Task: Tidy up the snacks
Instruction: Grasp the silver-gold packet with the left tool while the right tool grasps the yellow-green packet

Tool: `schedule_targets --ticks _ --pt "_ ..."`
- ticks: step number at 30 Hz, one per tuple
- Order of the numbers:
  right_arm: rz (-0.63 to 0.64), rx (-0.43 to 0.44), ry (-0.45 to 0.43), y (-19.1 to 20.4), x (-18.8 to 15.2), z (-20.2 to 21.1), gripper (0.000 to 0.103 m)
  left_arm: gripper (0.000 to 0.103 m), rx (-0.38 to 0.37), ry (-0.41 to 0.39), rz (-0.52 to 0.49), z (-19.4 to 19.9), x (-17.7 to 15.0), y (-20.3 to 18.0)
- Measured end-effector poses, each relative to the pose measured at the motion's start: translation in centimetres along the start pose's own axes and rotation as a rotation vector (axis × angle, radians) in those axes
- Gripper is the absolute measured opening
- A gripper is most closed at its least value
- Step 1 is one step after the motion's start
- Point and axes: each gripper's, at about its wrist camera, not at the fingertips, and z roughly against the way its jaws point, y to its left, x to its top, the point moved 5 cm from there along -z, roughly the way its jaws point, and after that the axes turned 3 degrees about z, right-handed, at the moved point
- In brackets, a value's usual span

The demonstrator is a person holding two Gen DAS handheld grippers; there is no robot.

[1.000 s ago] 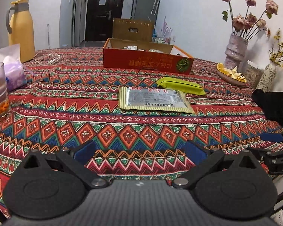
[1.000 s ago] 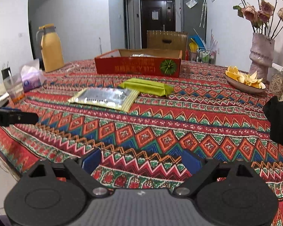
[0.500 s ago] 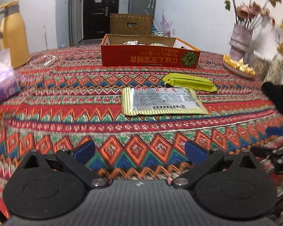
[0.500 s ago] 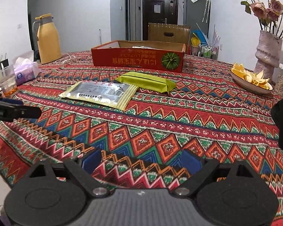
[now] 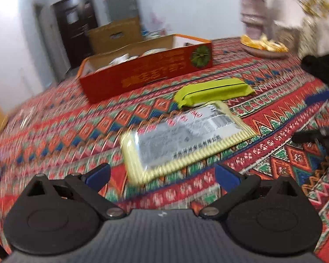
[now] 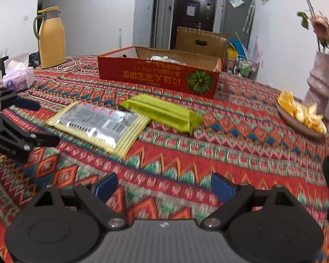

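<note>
Though blurry, silver packet [image 5: 182,140] apparently just ahead of L gripper's [image 5: 162,176] wide jaws.

Counter cloth [image 6: 230,135]: red ground, zigzag and diamond bands in orange, green, blue, white.
Flat packet [image 6: 98,127]: silver face with black print, pale yellow ribbed border.
Long packet [image 6: 164,112]: plain lime green.
Open box [image 6: 155,77]: red wall, yellow lettering, a green round emblem (pumpkin-like); brown card inside.
Jug [image 6: 51,43]: mustard yellow, grey top.
Bowl [image 6: 296,122]: brown, orange-yellow pieces in it.
Left gripper [image 5: 162,176]: black, blue pads.
Right gripper [image 6: 164,186]: black, blue pads.
</note>
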Motion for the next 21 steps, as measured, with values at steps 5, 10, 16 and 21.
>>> schedule_targets --ticks 5,10,16,21 --pt "0.042 -0.005 -0.014 -0.7 2.5 -2.1 0.092 0.103 -0.057 0.019 -0.171 -3.2 1.8 -0.7" --pt "0.009 -0.01 -0.031 -1.9 3.7 -3.3 0.092 0.103 -0.127 0.004 -0.275 -5.1 3.5 -2.0" --pt "-0.024 -0.025 -0.007 -3.0 3.0 -4.1 0.092 0.103 -0.262 0.001 -0.357 -7.4 5.7 -3.6" --pt "-0.053 -0.043 -0.001 -4.1 2.6 -4.1 0.092 0.103 -0.442 0.098 -0.216 -11.0 7.3 -2.6"
